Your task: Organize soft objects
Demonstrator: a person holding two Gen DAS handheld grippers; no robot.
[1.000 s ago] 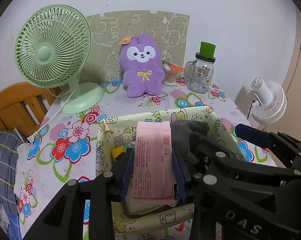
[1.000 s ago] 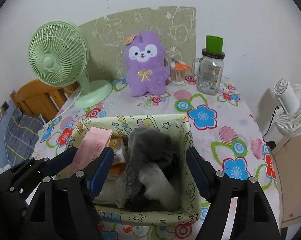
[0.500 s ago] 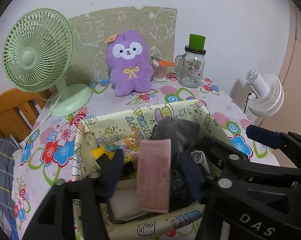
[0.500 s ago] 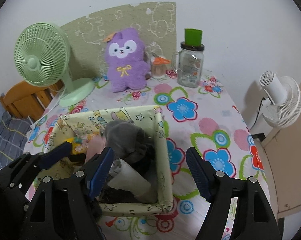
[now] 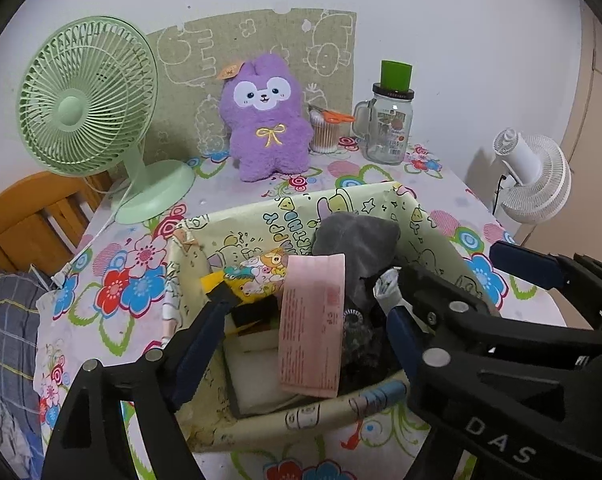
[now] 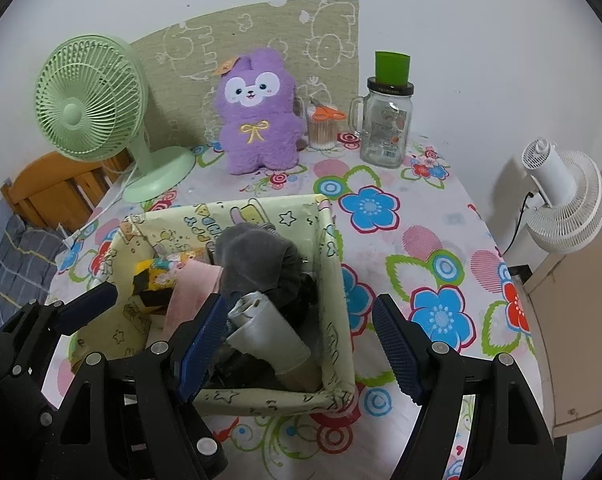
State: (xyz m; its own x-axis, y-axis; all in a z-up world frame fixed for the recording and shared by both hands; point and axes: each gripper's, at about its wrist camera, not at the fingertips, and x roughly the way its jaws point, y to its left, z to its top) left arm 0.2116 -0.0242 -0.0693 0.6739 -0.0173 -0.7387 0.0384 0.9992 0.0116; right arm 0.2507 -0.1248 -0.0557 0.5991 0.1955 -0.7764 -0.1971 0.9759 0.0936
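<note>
A yellow cartoon-print fabric box [image 5: 429,236] [image 6: 329,248] stands on the flowered table. In it lie a pink packet [image 5: 313,324] [image 6: 189,292], a grey cloth [image 5: 357,244] [image 6: 257,256], a yellow printed pouch [image 5: 253,276] and a clear wrapped bundle [image 6: 269,332]. My left gripper [image 5: 305,340] is open above the box, its fingers either side of the pink packet and apart from it. My right gripper [image 6: 297,344] is open over the box's right wall. A purple plush [image 5: 267,120] [image 6: 257,116] sits at the back of the table.
A green desk fan [image 5: 89,100] [image 6: 93,104] stands at the back left. A glass jar with a green cap [image 5: 389,120] [image 6: 385,120] and a cup of swabs with orange scissors [image 5: 325,132] stand at the back right. A white fan [image 6: 561,200] is off the table's right edge, a wooden chair [image 5: 25,224] at left.
My left gripper has opened and let go of the pink packet, which now lies in the box. Both grippers have pulled back a little from the box.
</note>
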